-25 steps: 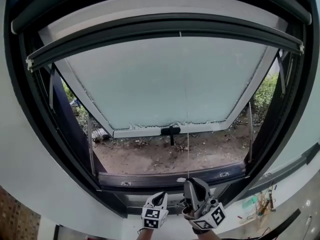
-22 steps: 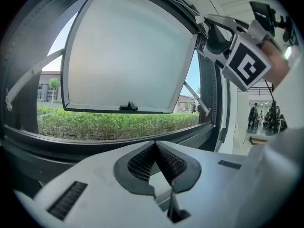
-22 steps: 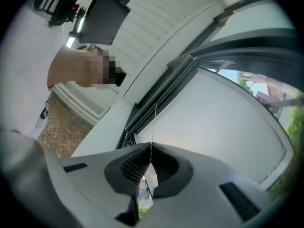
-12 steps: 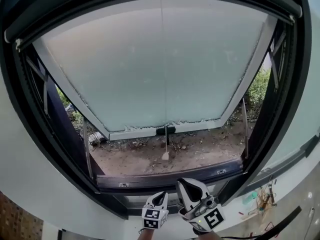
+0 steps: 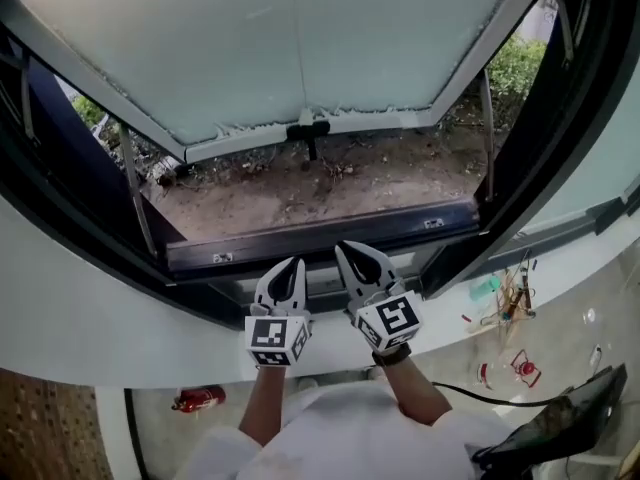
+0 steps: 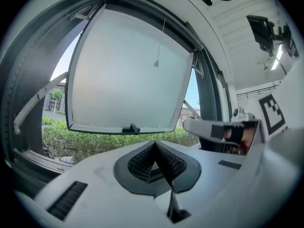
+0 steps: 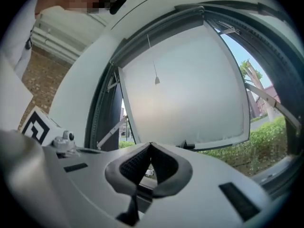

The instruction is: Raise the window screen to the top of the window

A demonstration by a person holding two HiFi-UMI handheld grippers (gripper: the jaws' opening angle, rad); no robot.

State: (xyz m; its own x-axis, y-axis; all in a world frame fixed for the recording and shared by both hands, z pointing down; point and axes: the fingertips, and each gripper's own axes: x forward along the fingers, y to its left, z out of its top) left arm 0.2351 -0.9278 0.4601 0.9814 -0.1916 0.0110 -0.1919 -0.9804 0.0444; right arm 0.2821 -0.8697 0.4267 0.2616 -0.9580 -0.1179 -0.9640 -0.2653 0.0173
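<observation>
In the head view we hold the left gripper (image 5: 291, 266) and right gripper (image 5: 351, 252) side by side near the sill (image 5: 250, 251), both pressed together and empty. The left gripper view, then the right, shows the window screen (image 6: 161, 14) at the frame's top (pull cord (image 6: 156, 63) dangling).

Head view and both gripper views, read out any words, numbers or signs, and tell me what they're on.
None: no readable text in any view.
Left gripper and right gripper: square black-and-white markers only, no letters.
Red object on the floor: any label too small to read.
</observation>
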